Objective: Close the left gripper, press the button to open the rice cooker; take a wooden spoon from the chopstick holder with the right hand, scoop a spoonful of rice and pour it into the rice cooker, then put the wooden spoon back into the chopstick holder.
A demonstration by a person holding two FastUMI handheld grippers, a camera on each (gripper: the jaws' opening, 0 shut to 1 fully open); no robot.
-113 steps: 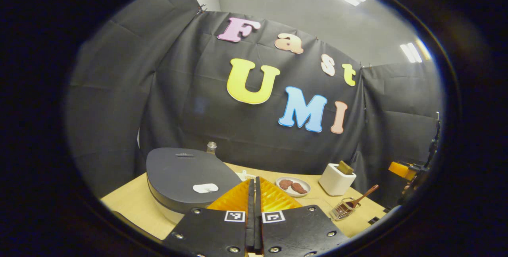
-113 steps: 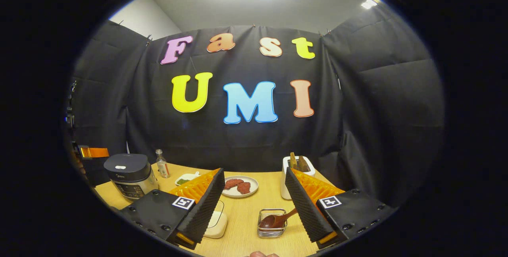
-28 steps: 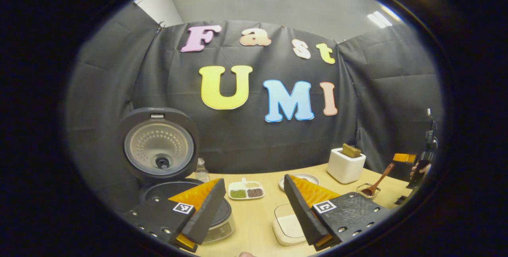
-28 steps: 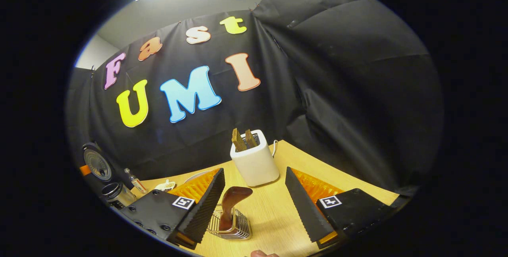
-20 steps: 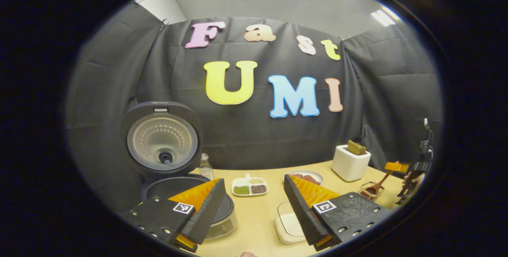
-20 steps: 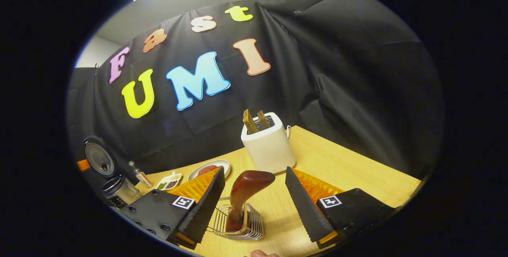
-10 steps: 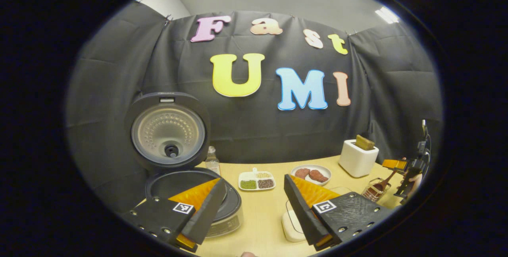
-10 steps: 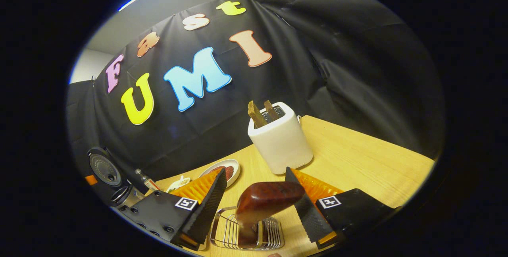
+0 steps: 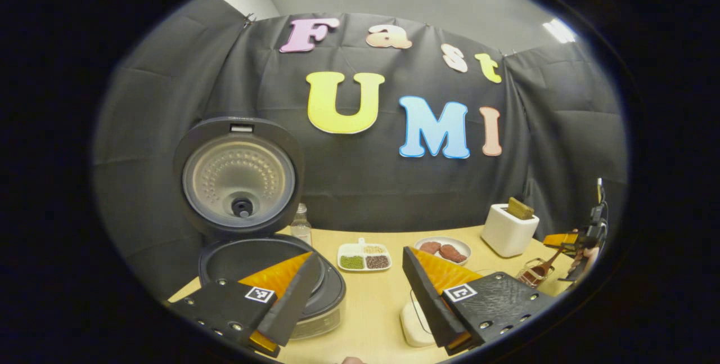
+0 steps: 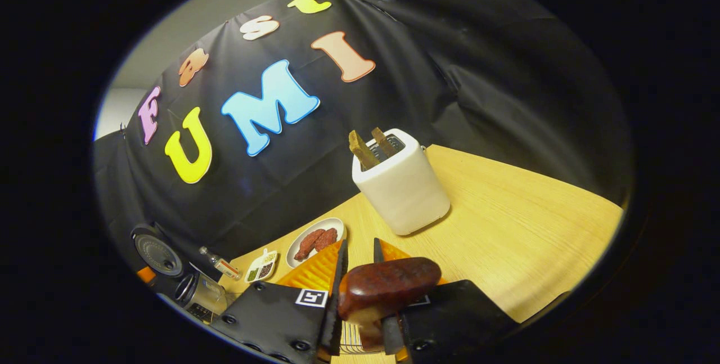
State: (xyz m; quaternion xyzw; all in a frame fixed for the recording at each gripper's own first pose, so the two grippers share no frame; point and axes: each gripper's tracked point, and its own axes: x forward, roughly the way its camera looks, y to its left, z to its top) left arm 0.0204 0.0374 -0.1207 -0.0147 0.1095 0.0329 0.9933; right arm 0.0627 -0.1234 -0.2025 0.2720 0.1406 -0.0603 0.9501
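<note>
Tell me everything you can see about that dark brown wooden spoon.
The dark reddish-brown wooden spoon looks glossy, with a broad rounded handle end toward the camera. It stands in the wire chopstick holder, its bowl hidden below. The right gripper is shut on its handle, a finger pressing each side.

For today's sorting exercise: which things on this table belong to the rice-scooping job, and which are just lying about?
Belong to the job:
rice cooker, lid up
wooden spoon, gripped by the right tongs
chopstick holder
white lidded container, contents not visible

Lying about:
toaster
plate of meat
divided dish of beans
small bottle
</note>
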